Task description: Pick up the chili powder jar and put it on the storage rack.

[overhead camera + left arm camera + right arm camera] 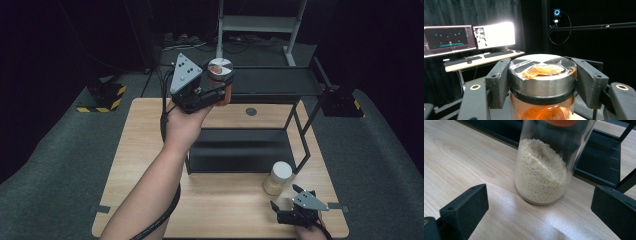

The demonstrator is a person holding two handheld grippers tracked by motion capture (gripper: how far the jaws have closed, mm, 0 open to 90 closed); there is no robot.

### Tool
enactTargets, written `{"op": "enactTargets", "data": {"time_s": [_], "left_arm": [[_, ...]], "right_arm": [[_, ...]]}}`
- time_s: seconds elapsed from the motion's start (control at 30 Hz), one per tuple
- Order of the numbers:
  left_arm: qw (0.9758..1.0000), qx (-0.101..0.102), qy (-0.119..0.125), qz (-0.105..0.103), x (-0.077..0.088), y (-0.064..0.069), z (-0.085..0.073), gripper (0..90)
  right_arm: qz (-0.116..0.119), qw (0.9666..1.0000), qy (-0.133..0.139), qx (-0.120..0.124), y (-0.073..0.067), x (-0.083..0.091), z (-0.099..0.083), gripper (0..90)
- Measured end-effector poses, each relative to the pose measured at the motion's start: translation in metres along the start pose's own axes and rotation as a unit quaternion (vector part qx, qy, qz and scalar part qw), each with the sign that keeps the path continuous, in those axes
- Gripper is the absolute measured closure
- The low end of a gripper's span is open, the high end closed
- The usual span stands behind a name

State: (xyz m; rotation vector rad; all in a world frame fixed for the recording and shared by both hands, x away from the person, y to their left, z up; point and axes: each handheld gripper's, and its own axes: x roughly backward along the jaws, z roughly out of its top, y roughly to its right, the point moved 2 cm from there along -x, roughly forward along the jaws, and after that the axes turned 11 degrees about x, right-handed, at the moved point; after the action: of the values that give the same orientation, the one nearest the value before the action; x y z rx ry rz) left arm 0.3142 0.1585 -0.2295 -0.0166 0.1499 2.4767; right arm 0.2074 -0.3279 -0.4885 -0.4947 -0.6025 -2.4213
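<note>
I am holding the left gripper point(212, 92) up in the upper middle of the high view, above the far left corner of the black two-tier shelf rack point(280, 90), and its fingers point(499, 80) are clenching the spice jar point(220, 82). In the left gripper view the jar point(542, 82) is sitting upright between both fingers, which are pressing its silver metal lid point(541, 75) from either side; a torn, orange-stained foil seal is lying on top of the lid, and orange-red powder is showing through the glass at the bottom of that frame. Behind it, at the upper left, two monitors point(469, 36) and keyboards are sitting on a desk.

I am keeping the right gripper point(295, 202) low at the bottom right of the high view, over the light wooden surface point(150, 150). Its fingers point(465, 207) are spread wide and grasping nothing. Just above it in the frame, the second jar point(278, 178), with a pale lid, is standing upright on the surface, close to the front right corner of the rack's lower tier. In the right gripper view this clear jar point(546, 167) is standing in the middle of the frame, ahead of the open fingers and apart from them, and is holding pale, fine grains heaped higher on one side. The rack's dark lower shelf point(596, 157) is lying right behind it.
</note>
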Motion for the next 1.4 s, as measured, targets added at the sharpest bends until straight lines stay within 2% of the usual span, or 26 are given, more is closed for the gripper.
{"op": "enactTargets", "data": {"time_s": [0.2, 0.63, 1.03, 1.4], "left_arm": [[0.9999, 0.006, -0.004, 0.011, -0.014, -0.004, 0.000, 34.7], [0.9995, 0.012, -0.006, 0.030, -0.033, -0.010, 0.004, 34.7], [0.9990, 0.020, -0.006, 0.039, -0.043, -0.014, 0.000, 34.7], [0.9988, 0.023, -0.009, 0.041, -0.046, -0.015, -0.003, 34.7]], "right_arm": [[0.000, 1.0000, -0.001, 0.000, 0.000, 0.000, 0.000, 0.3], [0.002, 1.0000, 0.003, -0.004, 0.001, 0.001, -0.001, 0.3], [-0.001, 0.9999, 0.010, -0.006, 0.001, 0.002, -0.003, 0.3], [-0.001, 1.0000, 0.006, -0.002, 0.000, 0.001, -0.002, 0.3]]}}
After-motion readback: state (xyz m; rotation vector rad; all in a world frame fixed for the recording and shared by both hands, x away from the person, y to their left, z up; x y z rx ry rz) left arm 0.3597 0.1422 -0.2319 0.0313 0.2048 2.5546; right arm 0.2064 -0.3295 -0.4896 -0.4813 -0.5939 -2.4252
